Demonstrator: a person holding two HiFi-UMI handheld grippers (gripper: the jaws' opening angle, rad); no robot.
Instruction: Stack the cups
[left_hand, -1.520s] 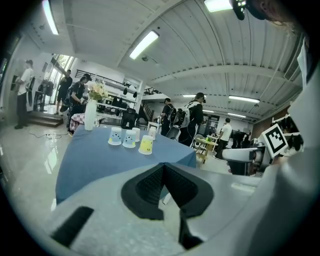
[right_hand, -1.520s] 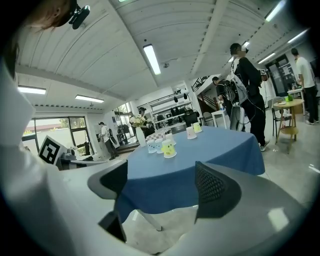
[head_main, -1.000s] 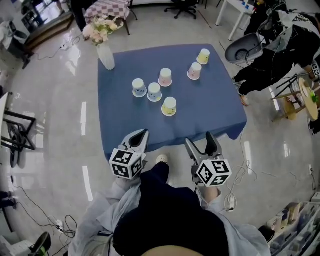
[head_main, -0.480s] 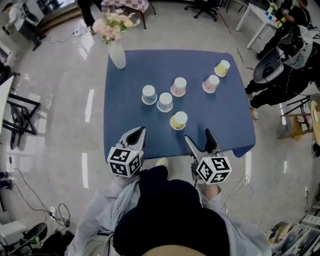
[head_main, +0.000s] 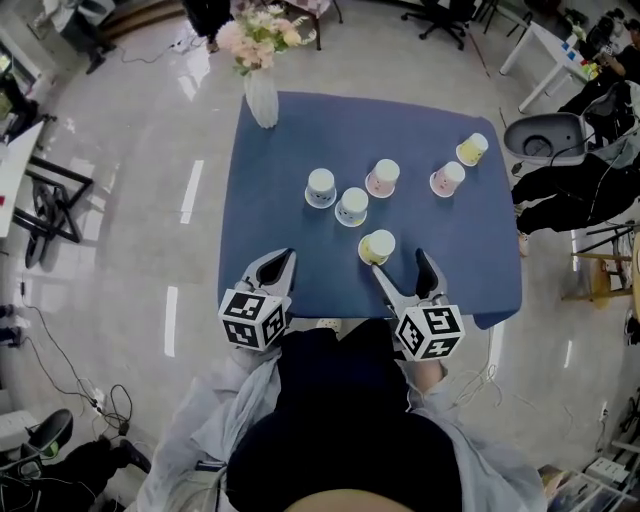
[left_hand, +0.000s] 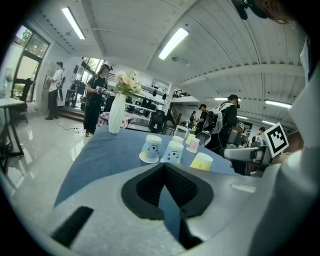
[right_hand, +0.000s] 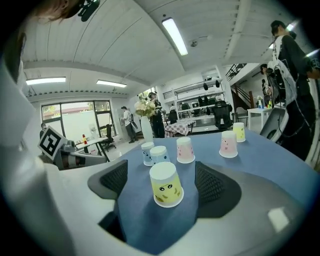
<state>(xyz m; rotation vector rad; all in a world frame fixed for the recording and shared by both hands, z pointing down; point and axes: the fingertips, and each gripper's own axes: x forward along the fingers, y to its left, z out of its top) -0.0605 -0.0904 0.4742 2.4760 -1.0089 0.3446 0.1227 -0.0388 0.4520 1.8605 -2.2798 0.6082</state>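
Note:
Several paper cups stand upside down on the blue tablecloth (head_main: 270, 200). Two blue cups (head_main: 321, 187) (head_main: 352, 206) stand side by side, with a pink cup (head_main: 382, 178) beside them. Further right are another pink cup (head_main: 447, 179) and a yellow cup (head_main: 472, 149). The nearest yellow cup (head_main: 377, 247) (right_hand: 166, 184) stands just ahead of my open right gripper (head_main: 403, 272) (right_hand: 164, 181), not touching it. My left gripper (head_main: 277, 266) (left_hand: 162, 167) is shut and empty over the table's near edge, well short of the blue cups (left_hand: 151, 148).
A white vase with flowers (head_main: 262, 92) stands at the table's far left corner. A grey chair (head_main: 545, 135) and a seated person (head_main: 590, 190) are to the right of the table. Other people stand in the background (left_hand: 95, 100).
The table has drawn closer. Both grippers now reach over its near edge, and the right one has come up to the near yellow cup. No cup has moved.

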